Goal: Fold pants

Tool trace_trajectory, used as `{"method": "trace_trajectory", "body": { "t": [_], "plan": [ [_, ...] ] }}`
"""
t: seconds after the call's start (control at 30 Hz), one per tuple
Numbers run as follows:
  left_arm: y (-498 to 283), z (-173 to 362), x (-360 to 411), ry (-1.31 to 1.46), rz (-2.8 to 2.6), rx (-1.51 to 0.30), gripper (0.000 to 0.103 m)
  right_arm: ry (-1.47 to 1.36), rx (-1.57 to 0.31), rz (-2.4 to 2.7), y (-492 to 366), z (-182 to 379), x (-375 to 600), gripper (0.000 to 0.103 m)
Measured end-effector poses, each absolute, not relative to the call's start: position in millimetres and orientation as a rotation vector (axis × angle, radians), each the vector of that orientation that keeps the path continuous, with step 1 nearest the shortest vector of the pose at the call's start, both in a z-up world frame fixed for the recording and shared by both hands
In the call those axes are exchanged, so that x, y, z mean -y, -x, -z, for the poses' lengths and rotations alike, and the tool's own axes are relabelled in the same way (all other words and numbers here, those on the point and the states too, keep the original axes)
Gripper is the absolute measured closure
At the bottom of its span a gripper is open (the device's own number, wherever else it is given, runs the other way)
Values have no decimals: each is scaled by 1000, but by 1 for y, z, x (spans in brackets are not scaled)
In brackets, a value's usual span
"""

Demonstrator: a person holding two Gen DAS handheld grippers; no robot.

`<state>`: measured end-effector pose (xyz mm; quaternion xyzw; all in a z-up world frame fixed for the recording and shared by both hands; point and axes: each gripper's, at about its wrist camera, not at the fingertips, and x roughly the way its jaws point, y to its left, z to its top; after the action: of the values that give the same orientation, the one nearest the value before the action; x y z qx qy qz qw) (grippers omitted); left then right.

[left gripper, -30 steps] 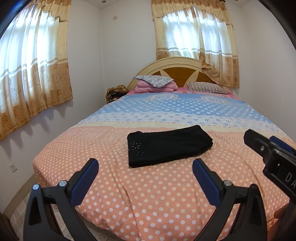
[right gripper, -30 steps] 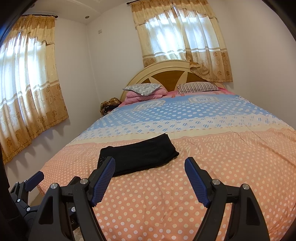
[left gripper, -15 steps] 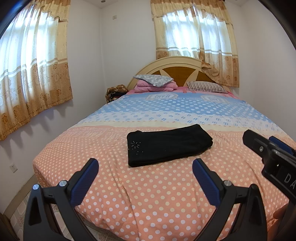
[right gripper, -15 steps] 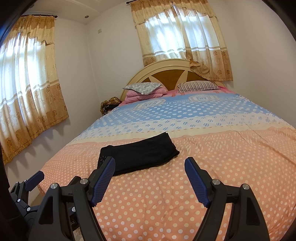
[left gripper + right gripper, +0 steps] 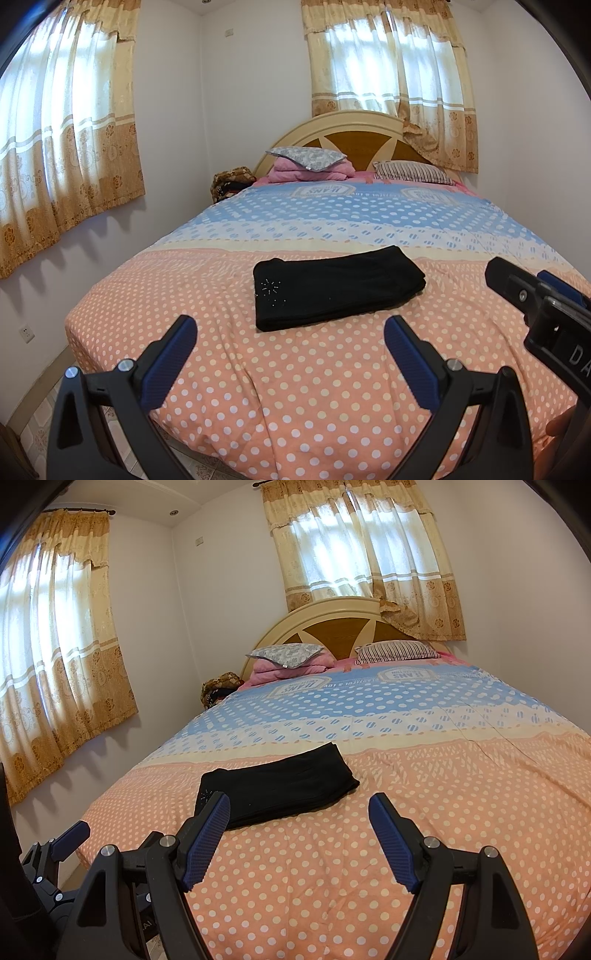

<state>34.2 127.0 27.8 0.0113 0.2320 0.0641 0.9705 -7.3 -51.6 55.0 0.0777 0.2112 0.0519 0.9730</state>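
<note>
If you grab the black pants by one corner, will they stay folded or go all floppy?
Probably floppy. The black pants look like soft, thin cloth in loose stacked layers, so lifting one corner would likely let the fold fall open. They seem light and lie flat on the dotted bedspread, so a push would probably bunch them rather than slide them whole.

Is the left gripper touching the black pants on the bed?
Apart. The left wrist view shows the left gripper open, with polka-dot bedspread visible between its fingertips and the folded black pants.
</note>
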Motion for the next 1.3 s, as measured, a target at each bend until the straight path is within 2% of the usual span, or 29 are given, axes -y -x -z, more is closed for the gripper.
{"method": "trace_trajectory", "body": {
  "t": [1.3],
  "plan": [
    [-43,-21,-124,-38,-115,-515,0,-159,-438,-110,5,-47,49,24]
  ]
}}
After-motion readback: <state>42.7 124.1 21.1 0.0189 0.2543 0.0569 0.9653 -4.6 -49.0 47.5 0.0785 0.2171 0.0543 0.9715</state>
